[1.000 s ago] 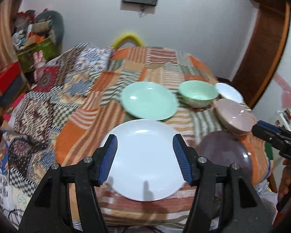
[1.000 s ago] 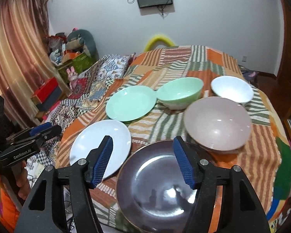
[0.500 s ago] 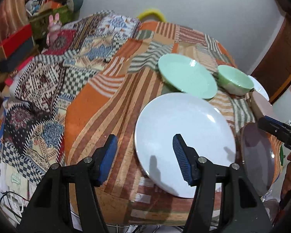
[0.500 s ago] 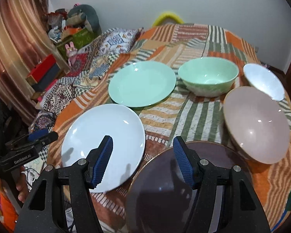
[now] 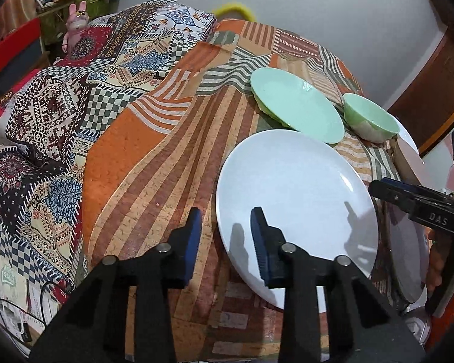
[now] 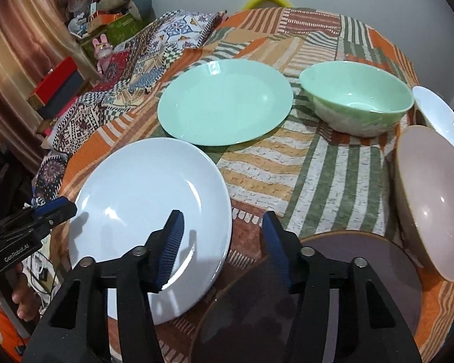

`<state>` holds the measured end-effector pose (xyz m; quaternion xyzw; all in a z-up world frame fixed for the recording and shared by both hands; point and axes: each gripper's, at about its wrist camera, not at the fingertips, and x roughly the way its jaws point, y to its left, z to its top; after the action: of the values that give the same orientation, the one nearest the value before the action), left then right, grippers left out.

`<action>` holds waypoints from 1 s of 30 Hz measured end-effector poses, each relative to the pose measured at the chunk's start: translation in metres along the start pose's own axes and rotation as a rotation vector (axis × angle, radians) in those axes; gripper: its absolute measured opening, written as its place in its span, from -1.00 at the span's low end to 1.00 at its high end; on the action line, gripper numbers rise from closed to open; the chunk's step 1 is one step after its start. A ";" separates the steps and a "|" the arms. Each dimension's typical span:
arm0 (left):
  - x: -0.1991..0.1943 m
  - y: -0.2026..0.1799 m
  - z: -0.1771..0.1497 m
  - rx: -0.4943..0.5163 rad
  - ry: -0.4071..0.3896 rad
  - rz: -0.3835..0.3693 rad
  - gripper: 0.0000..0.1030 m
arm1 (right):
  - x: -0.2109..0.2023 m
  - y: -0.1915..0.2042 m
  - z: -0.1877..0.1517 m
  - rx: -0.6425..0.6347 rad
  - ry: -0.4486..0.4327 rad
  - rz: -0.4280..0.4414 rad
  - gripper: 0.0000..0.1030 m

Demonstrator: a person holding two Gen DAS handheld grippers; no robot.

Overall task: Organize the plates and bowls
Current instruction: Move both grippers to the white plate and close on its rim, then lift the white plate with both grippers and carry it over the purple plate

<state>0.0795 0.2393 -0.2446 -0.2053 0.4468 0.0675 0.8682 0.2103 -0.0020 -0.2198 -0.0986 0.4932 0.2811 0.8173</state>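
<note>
Step in hand: both tools come down on the white plate (image 6: 148,211), one at each side; I judge this the start of lifting it for stacking.
Left hand-held gripper (image 5: 225,242): the jaws are closing, with the plate's left rim between them; one pad is above the plate and one over the cloth, and I see no pressing yet.
Right hand-held gripper (image 6: 222,242): the jaws are closing, and they stand over the plate's right rim and the strip of cloth beside it; nothing is held.
White plate, place: flat on the tabletop (image 6: 302,163), near the front edge, just beside the dark plate (image 6: 317,272).
Other dishes: green plate (image 6: 224,103) and green bowl (image 6: 357,96) behind it; pink bowl (image 6: 432,199) and white bowl (image 6: 439,115) at the right.
Next move, my judgement: each pair must go lower so that one pad slips under the rim, then pinch and lift evenly, because the plate looks smooth and may slide.
Hard to see: the lower pads against the cloth, so contact is not sure; the white bowl is cut by the frame edge; the dark plate is partly covered by the right tool.
</note>
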 end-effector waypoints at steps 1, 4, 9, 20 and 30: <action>0.002 0.001 0.000 0.000 0.005 -0.004 -0.40 | 0.002 0.000 0.000 -0.001 0.006 -0.002 -0.10; 0.009 0.003 -0.002 -0.007 0.030 -0.016 -0.50 | 0.007 0.002 0.000 -0.007 0.024 -0.002 -0.20; 0.020 0.003 -0.003 -0.003 0.062 -0.036 -0.58 | 0.017 0.003 0.000 -0.014 0.063 0.002 -0.39; 0.025 0.001 -0.002 -0.006 0.074 -0.055 -0.58 | 0.025 0.009 -0.001 -0.015 0.092 0.016 -0.44; 0.014 0.000 -0.003 -0.024 0.070 -0.025 -0.57 | 0.010 0.010 -0.002 0.022 0.053 0.068 -0.47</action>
<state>0.0856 0.2371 -0.2570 -0.2234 0.4735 0.0546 0.8502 0.2073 0.0092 -0.2284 -0.0800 0.5207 0.3005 0.7951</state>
